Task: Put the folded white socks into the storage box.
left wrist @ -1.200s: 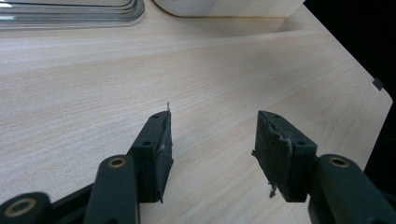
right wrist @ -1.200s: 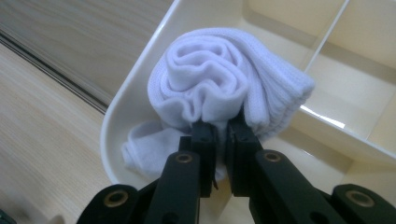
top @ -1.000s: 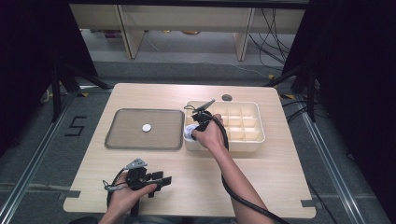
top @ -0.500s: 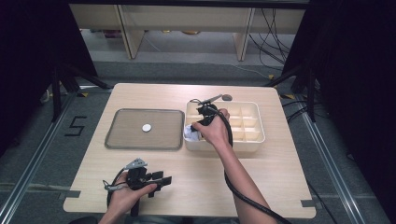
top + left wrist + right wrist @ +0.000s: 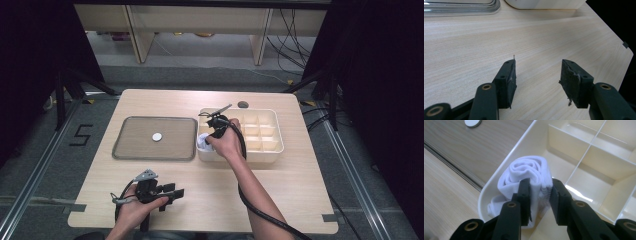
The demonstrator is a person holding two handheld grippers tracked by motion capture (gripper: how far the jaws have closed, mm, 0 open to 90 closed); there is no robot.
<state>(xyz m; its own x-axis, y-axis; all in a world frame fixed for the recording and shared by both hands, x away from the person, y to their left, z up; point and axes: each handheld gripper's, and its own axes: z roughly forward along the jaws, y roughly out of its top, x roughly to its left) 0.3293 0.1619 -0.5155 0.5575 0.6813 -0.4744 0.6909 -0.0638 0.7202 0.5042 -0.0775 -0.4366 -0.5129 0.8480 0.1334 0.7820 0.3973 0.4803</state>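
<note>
A rolled white cloth [image 5: 529, 168] stands in the near-left corner compartment of a cream divided box [image 5: 277, 150]. My right gripper [image 5: 540, 186] reaches into that compartment from above. Its jaws have just been closing, and its pads now pinch one side of the roll. In the high view the right gripper [image 5: 209, 139] sits at the box's left end with the cloth [image 5: 202, 142] under it. My left gripper [image 5: 175, 192] lies low over the table near the front left. The left gripper [image 5: 537, 72] is open with bare wood between its jaws.
A shallow grey tray [image 5: 130, 145] lies left of the box and holds one small white disc [image 5: 157, 136]. The box's other compartments [image 5: 596, 157] hold nothing. A small dark hole [image 5: 243, 104] sits in the table behind the box.
The right hand lifted slightly toward the back of the box half a second ago and has come back down onto the cloth. The left hand has stayed put.
</note>
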